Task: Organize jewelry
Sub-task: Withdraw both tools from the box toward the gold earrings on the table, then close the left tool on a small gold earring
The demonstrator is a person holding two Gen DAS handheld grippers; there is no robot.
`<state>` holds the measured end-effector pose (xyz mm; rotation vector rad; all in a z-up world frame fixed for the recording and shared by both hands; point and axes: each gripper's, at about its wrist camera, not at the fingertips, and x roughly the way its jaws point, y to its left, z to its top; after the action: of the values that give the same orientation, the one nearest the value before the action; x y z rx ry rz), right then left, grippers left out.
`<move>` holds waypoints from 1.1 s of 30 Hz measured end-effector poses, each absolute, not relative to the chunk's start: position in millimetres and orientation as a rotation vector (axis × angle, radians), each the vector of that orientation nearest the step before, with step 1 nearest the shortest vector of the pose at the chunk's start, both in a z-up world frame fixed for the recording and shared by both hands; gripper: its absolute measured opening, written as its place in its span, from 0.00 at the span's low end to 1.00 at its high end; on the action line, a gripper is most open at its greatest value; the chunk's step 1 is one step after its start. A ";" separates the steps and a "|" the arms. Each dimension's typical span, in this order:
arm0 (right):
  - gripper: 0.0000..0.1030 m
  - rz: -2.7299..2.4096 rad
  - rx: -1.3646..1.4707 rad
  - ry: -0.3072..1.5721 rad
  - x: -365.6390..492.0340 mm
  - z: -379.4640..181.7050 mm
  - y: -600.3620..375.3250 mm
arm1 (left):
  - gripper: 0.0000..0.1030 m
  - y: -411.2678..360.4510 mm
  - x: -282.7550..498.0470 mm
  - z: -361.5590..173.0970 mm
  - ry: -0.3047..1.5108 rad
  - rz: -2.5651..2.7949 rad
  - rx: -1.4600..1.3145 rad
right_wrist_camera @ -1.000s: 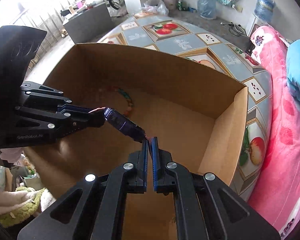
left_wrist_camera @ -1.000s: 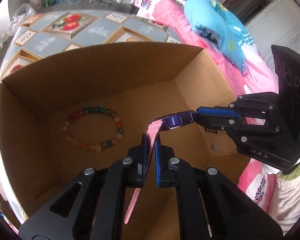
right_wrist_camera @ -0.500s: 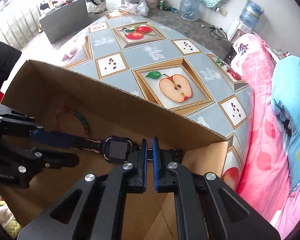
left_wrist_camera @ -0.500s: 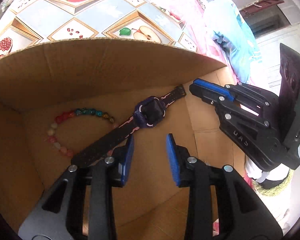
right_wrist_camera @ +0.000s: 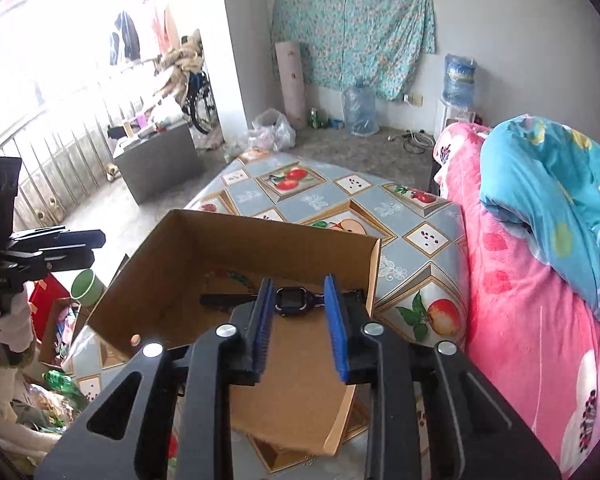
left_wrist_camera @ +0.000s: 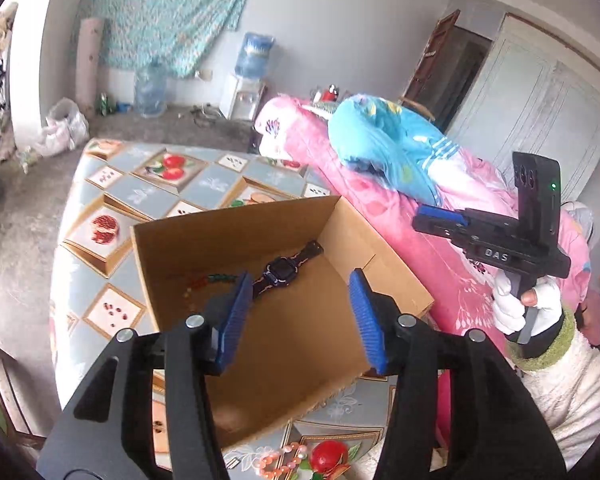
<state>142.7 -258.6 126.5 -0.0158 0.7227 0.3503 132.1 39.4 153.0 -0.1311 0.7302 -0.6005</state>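
A dark purple watch [left_wrist_camera: 283,270] lies flat on the floor of an open cardboard box [left_wrist_camera: 236,220], next to a coloured bead bracelet [left_wrist_camera: 204,282]. My left gripper [left_wrist_camera: 298,320] is open and empty above the box's near side. My right gripper [right_wrist_camera: 298,322] is open and empty too, raised over the box [right_wrist_camera: 228,236], with the watch [right_wrist_camera: 290,299] seen between its fingers. The right gripper also shows in the left wrist view [left_wrist_camera: 440,216], held off to the right of the box. A pink bead bracelet [left_wrist_camera: 278,458] lies on the table in front of the box.
The box stands on a table with a fruit-patterned cloth [right_wrist_camera: 320,192]. A bed with pink [right_wrist_camera: 520,300] and blue [right_wrist_camera: 548,184] bedding runs along its right side. A green cup [right_wrist_camera: 86,288] and clutter sit low at the left.
Both grippers let go of the watch, opened wide and pulled up and back out of the box. The watch now lies on the box floor.
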 end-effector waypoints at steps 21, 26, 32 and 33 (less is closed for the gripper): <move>0.32 0.357 0.228 0.888 36.9 -2.3 -204.0 | 0.60 20.1 10.6 8.6 0.796 -0.298 0.218; 0.32 0.372 0.306 0.921 45.5 -11.2 -206.4 | 0.46 16.8 14.0 0.6 0.794 -0.337 0.202; 0.32 0.382 0.320 0.988 54.8 -28.9 -195.4 | 0.34 36.0 26.3 -8.4 0.824 -0.296 0.213; 0.32 0.385 0.318 1.001 55.7 -32.1 -192.6 | 0.33 40.3 29.2 -10.4 0.836 -0.293 0.211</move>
<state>55.7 -192.6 -32.1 0.3183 1.0007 0.3852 29.2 40.3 -10.4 0.2108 0.8360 -0.2928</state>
